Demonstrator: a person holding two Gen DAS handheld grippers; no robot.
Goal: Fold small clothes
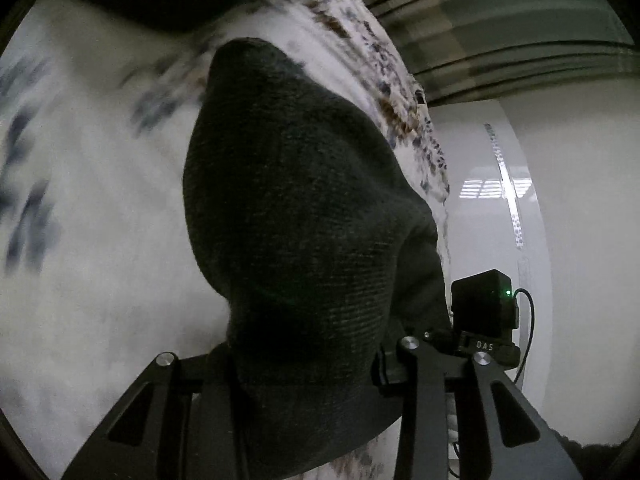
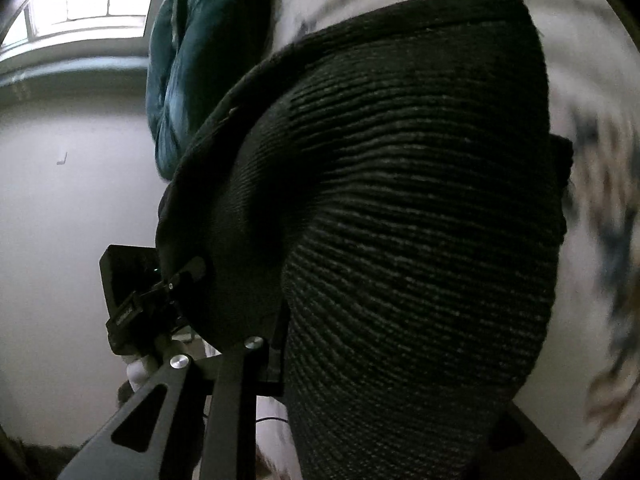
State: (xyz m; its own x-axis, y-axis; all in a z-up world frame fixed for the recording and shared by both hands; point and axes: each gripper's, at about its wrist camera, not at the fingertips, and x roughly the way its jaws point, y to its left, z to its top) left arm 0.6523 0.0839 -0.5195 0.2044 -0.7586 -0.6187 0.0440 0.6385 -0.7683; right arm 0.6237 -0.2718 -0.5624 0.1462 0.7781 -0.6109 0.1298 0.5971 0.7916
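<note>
Both tongs point downward over a white patterned cloth (image 1: 80, 280). Left gripper (image 1: 308, 364) is clamped on a dark knit garment (image 1: 296, 216) that drapes forward between its fingers. Right gripper (image 2: 280, 344) pinches the same garment, which bulges ahead of it; teal fabric (image 2: 192, 64) lies beyond.

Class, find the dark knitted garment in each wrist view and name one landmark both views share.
Left wrist: dark knitted garment fills the centre, rising from the jaws.
Right wrist: it fills the centre and right.
Shared landmark: the patterned white cloth behind it.
</note>
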